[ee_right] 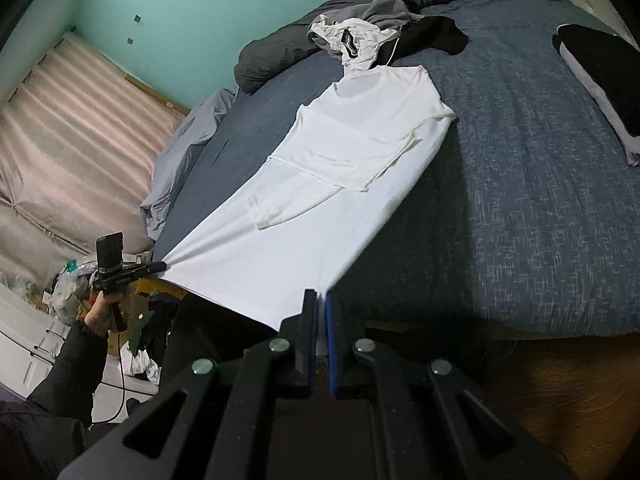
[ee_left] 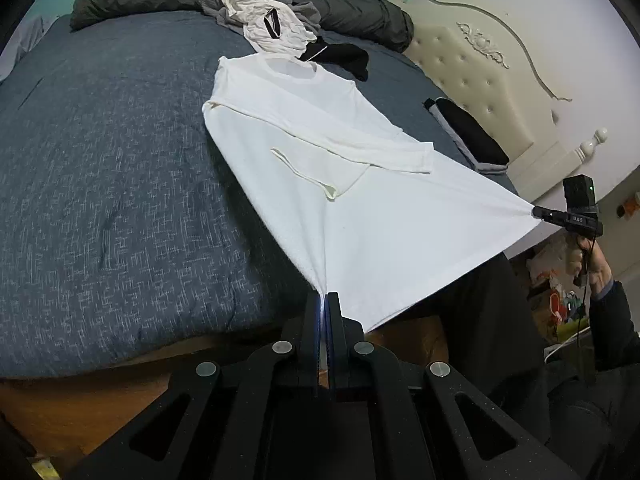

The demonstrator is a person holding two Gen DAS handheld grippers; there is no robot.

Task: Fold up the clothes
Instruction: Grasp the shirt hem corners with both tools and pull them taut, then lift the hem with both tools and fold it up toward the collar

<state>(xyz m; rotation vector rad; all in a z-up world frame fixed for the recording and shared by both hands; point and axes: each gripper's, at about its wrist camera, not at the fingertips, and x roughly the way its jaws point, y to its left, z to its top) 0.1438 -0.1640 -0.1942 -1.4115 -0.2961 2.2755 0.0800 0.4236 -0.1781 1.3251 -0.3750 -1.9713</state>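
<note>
While each hand-held gripper (ee_left: 325,296) pinches the white shirt (ee_left: 320,168) — clothes pile (ee_left: 264,16) touches its collar.

Each wrist view looks along its tongs from the bed's (ee_left: 100,168) foot, sharing the white shirt (ee_right: 320,184).

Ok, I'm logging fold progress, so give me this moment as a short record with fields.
garment: white long-sleeved shirt, on the bed
sleeves: both folded across the body
left gripper: shut on a hem corner
right gripper: shut on the other hem corner
hem: lifted, pulled taut
also on bed: clothes pile, folded black garment
</note>
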